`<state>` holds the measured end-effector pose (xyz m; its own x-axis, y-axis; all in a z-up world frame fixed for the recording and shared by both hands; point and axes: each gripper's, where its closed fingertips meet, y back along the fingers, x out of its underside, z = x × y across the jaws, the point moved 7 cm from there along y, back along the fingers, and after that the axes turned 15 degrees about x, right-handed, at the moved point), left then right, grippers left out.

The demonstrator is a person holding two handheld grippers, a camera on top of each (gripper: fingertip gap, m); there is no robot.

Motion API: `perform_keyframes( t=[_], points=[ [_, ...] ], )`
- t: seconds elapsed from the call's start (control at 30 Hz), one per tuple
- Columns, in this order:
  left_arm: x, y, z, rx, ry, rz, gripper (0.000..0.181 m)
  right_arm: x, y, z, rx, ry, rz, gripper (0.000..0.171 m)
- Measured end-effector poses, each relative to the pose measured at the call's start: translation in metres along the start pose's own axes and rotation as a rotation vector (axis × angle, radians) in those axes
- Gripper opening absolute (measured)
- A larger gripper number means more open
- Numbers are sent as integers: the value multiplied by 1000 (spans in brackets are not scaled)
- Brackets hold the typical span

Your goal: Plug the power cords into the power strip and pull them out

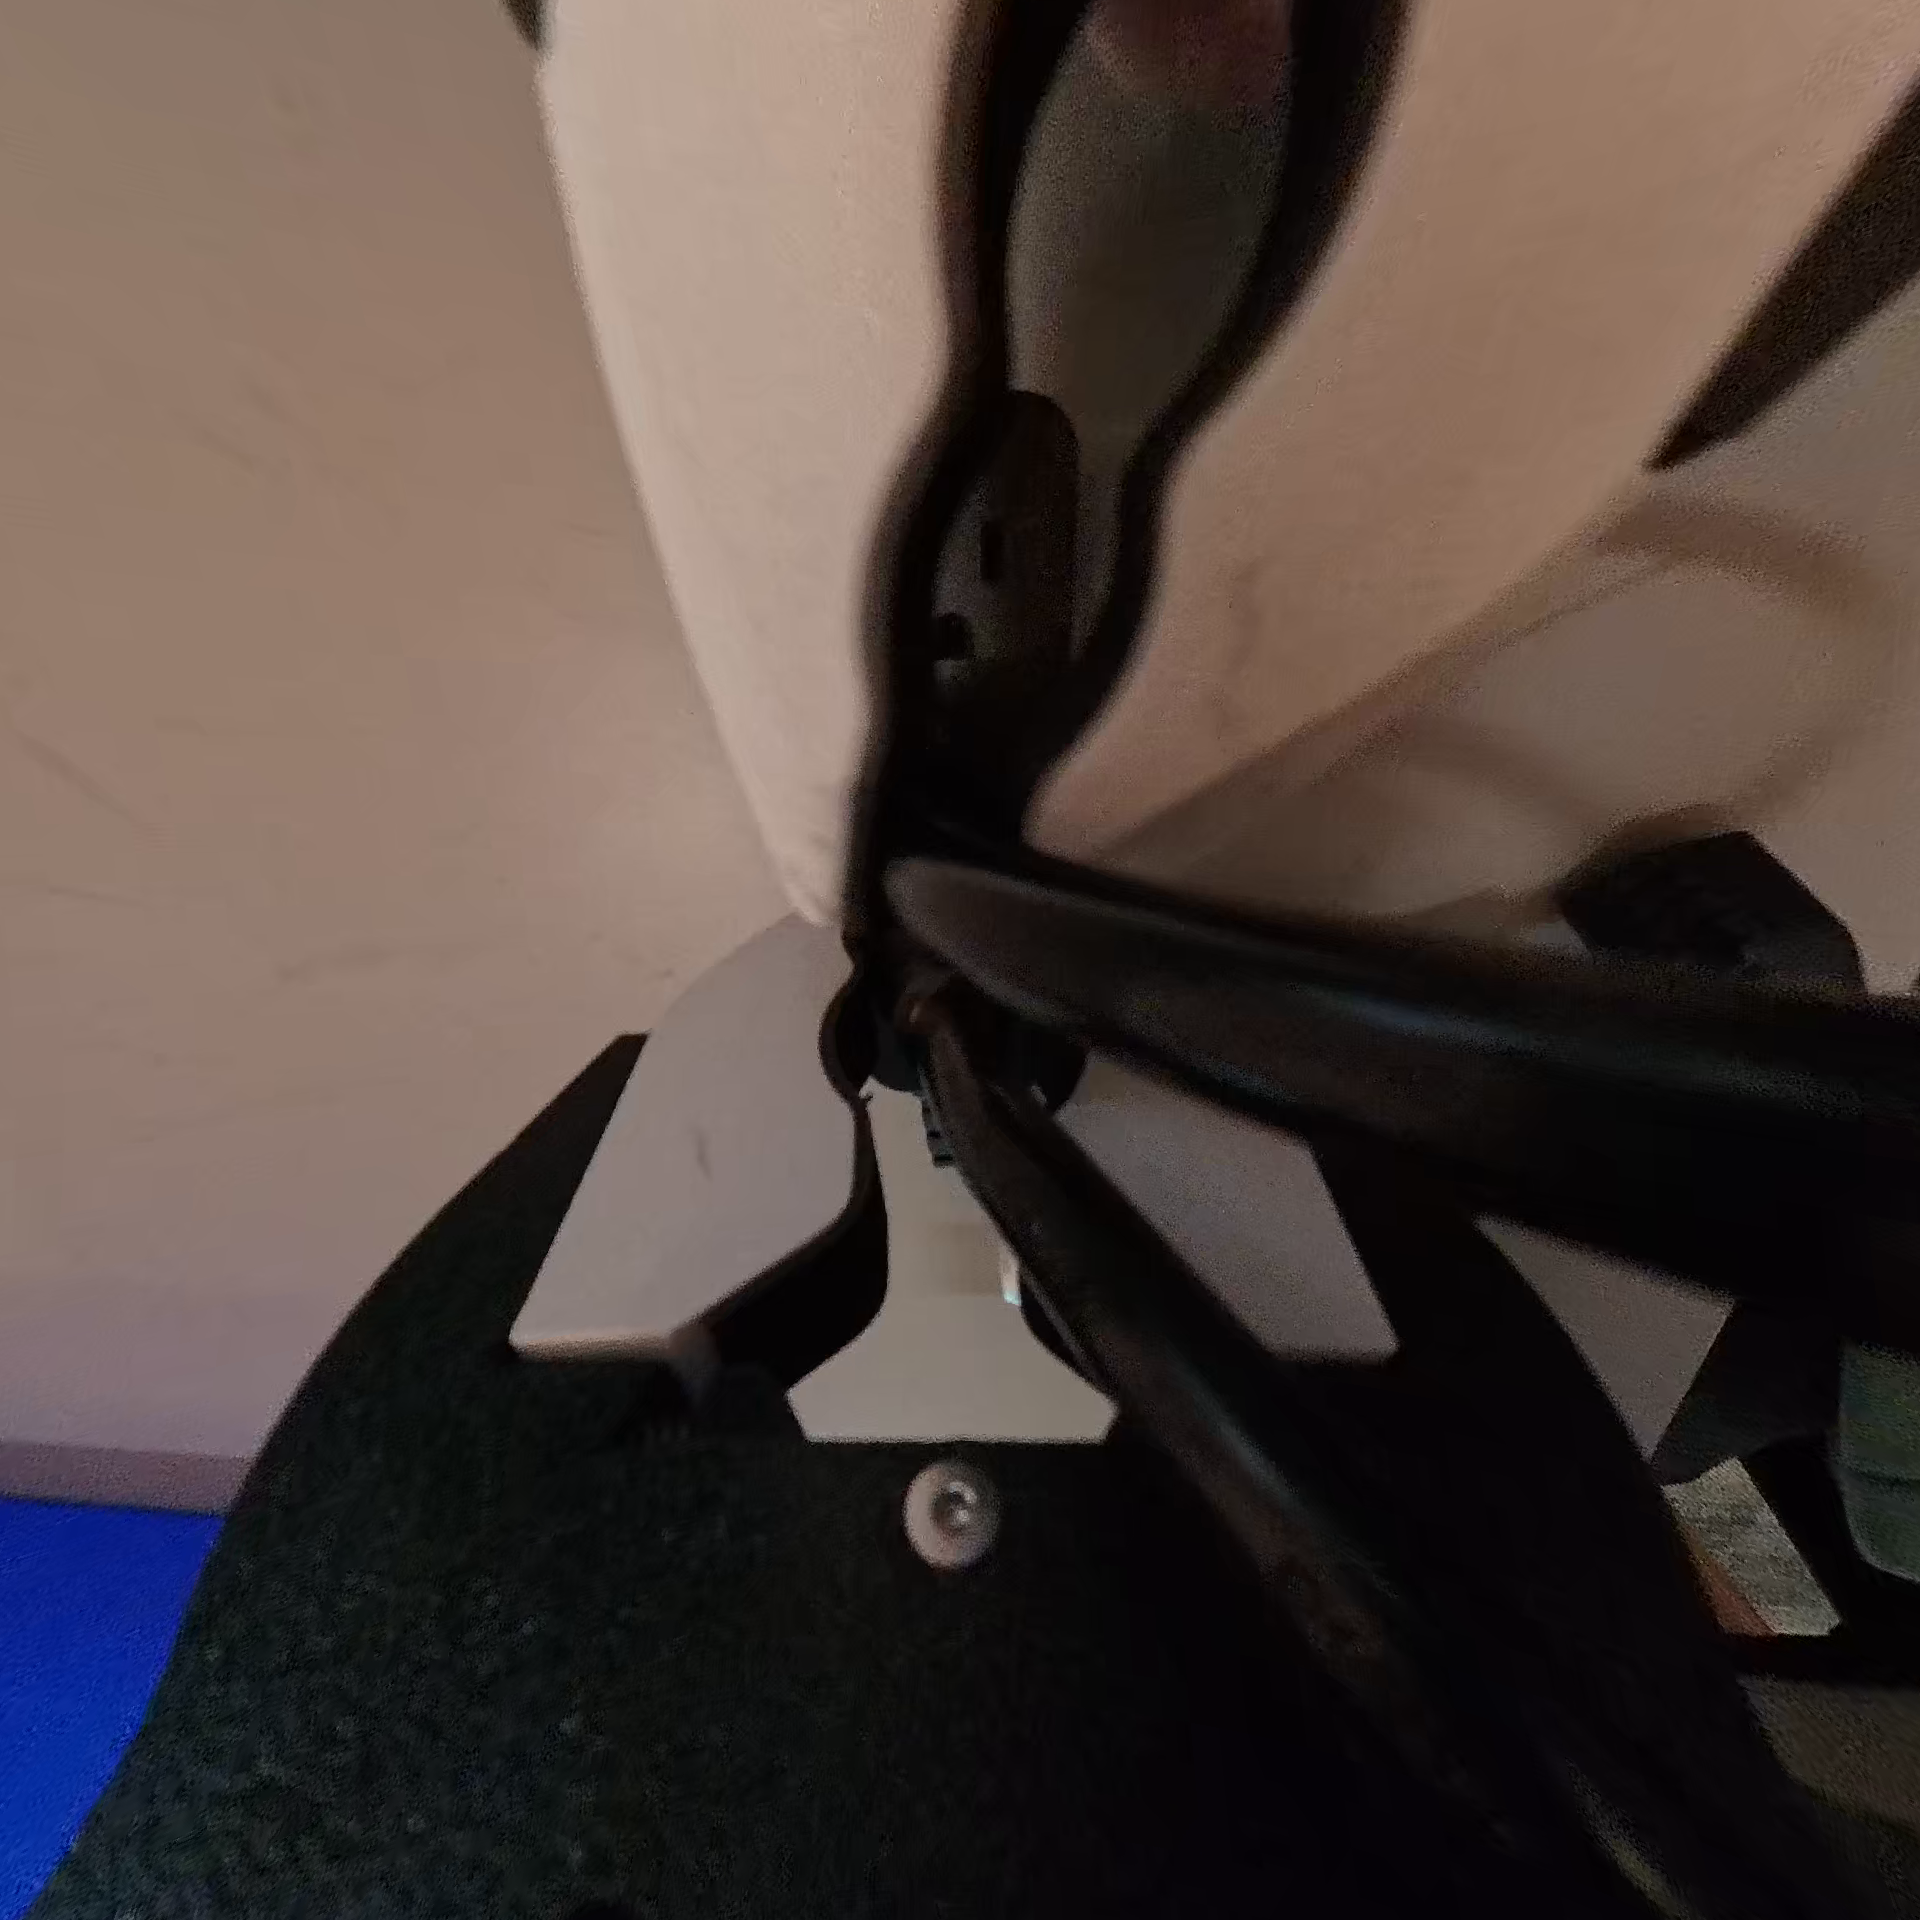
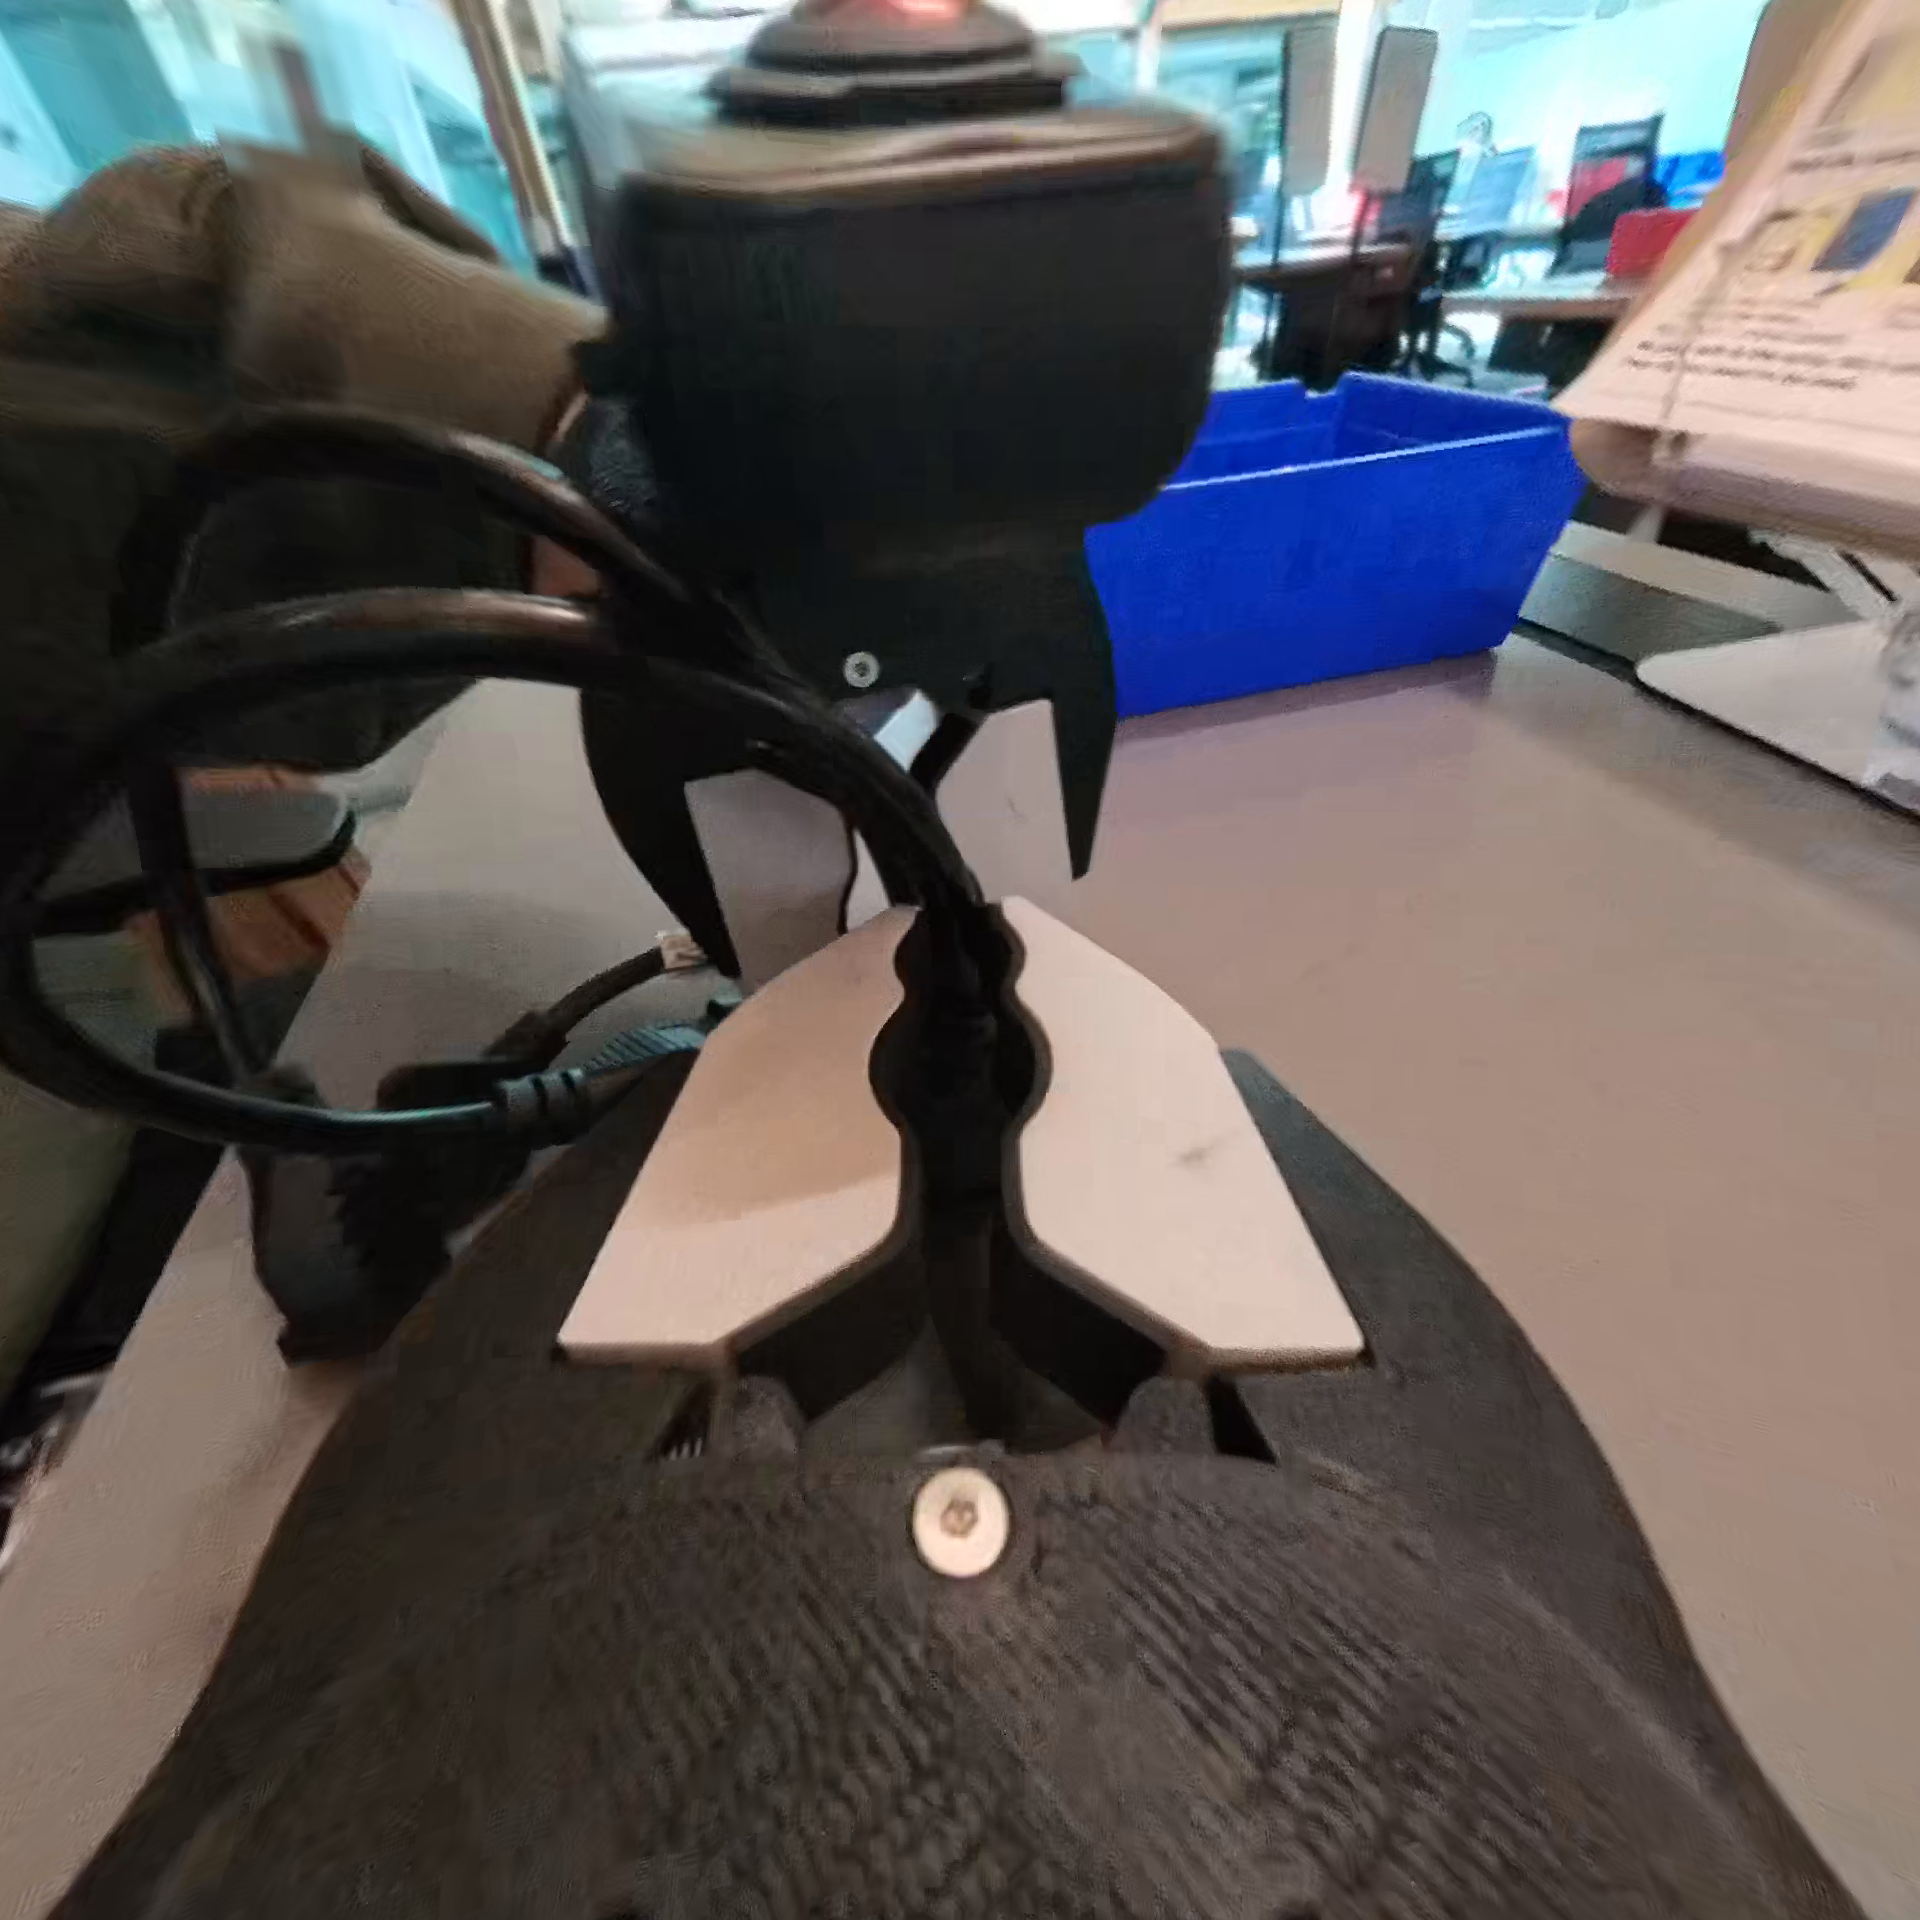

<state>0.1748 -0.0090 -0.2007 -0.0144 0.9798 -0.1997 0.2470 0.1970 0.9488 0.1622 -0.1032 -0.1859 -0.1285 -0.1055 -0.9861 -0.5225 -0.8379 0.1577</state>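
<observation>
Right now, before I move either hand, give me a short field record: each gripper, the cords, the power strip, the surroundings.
left gripper: nearly shut around a black plug body, contact unclear, view blurred
right gripper: shut on a black power cord
cord path: loops left from the right gripper
power strip: not identifiable in either view
table: beige, bare at right
blue bin: behind, right of the left gripper

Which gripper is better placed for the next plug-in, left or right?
Right. The right gripper is shut on the power cord. The left gripper sits close over it, cords crossing its fingers, grip unclear. No power strip in view.
</observation>
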Motion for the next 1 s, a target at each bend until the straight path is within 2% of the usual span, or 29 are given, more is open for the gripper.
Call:
perform_keyframes(
  t=[0.07,0.2,0.3,0.4,0.53,0.67,0.8,0.93,1.0],
  points=[
    [1,0,1,1,5,-16,26,-1,0,-1,17,-14,-1,8],
    [1,0,1,13,-3,-34,25,-7,3,9,3,171,63,7],
    [2,1,2,-3,21,-31,25,-5,-1,4,27,72,42,8],
    [-1,0,1,10,-8,8,25,-8,2,10,-3,179,72,6],
    [-4,0,2,-2,8,59,26,-5,-3,0,49,15,27,7],
    [-3,1,1,5,-8,45,26,-9,0,9,18,157,60,7],
    [-3,1,3,-6,27,41,26,-7,-4,1,66,44,36,8],
    [-3,1,1,14,-8,34,25,-10,2,12,-15,213,45,6],
    [-4,1,2,1,19,29,25,-10,1,8,11,190,55,6]
  ],
)
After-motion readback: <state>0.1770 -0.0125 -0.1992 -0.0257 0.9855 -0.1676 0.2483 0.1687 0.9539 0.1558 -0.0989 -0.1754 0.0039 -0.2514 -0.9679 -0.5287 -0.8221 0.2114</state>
